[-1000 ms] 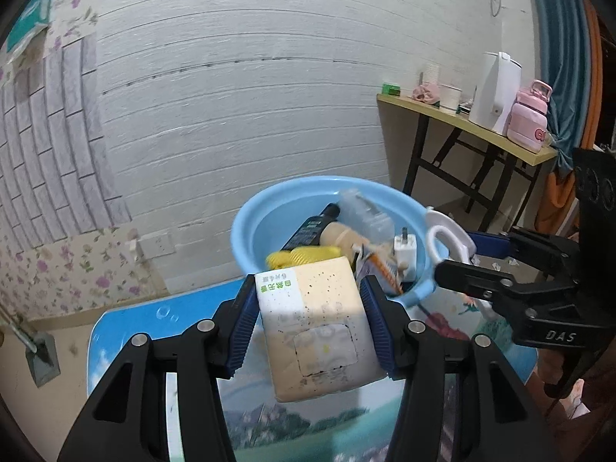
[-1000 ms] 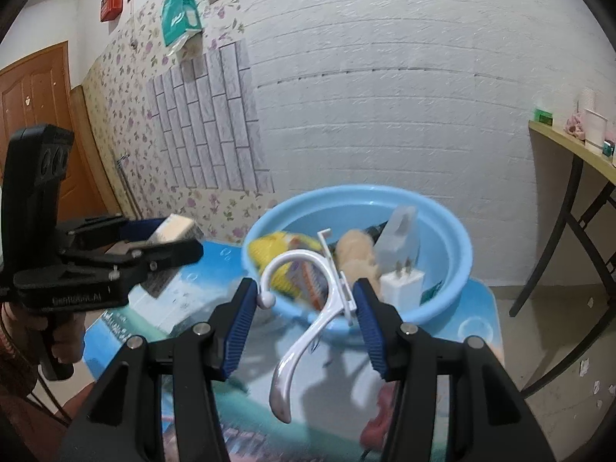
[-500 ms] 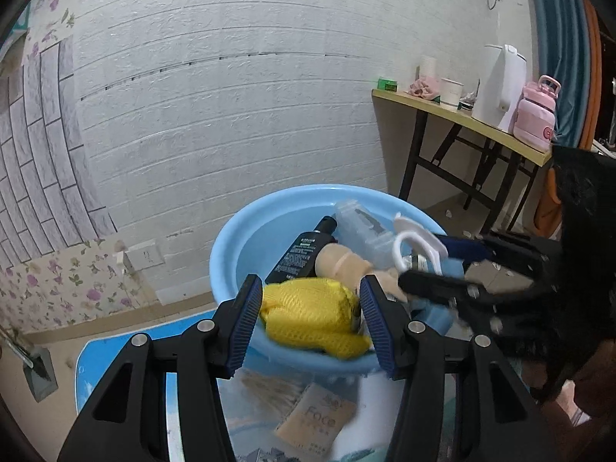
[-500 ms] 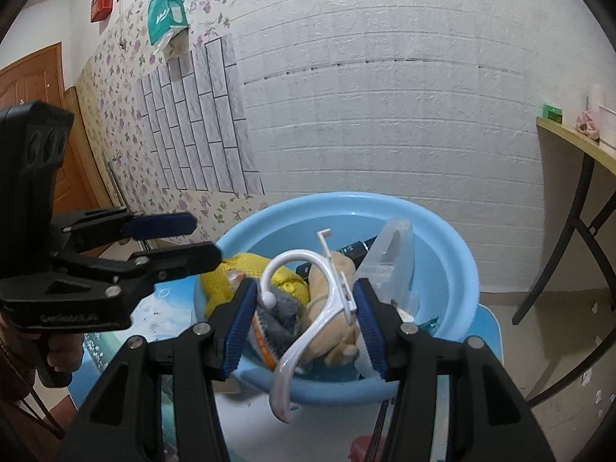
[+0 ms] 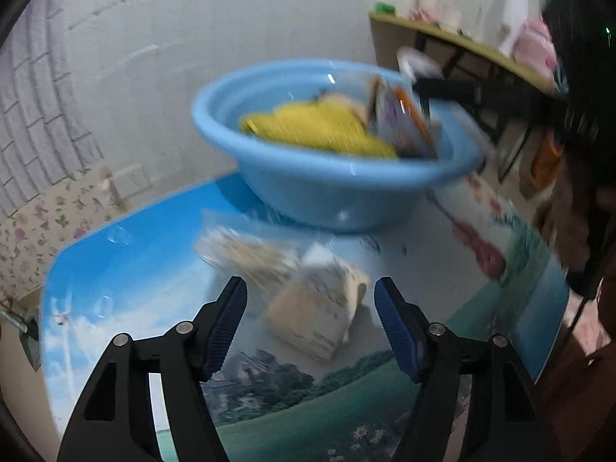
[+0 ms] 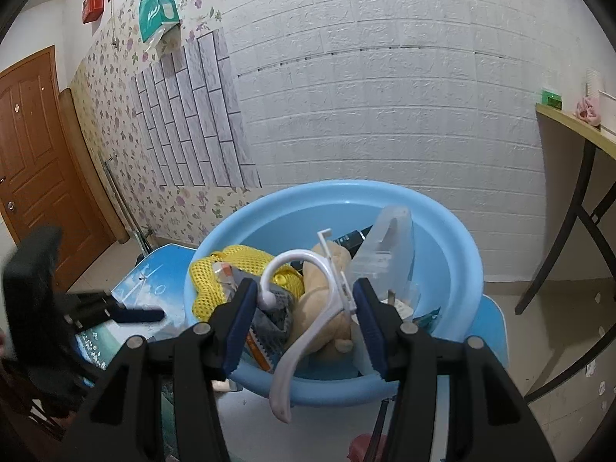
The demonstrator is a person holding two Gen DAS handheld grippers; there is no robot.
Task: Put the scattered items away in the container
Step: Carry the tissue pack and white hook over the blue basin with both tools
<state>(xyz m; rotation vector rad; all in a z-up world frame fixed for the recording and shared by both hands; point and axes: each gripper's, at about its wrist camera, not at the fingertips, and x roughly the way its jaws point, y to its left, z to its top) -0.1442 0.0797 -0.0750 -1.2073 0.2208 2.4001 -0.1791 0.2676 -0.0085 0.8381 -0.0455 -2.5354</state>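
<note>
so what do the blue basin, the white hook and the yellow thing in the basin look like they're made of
Blue basin: looks like moulded plastic, smooth and slightly glossy, with a rolled rim and small light glints.
White hook, held in the right gripper: likely rigid plastic, one thin smooth curved piece with a satin sheen.
Yellow thing: an open mesh, fabric or soft netting, matte; it slumps and shows a grid of holes.

left tool (image 5: 310, 323): black arms | ribbed blue pads | silver screws, seemingly round-headed

A white brick-pattern wall (image 6: 385, 96) meets floral wallpaper (image 6: 104, 115), a brown door (image 6: 34, 161) and a side table (image 6: 573, 131).
</note>
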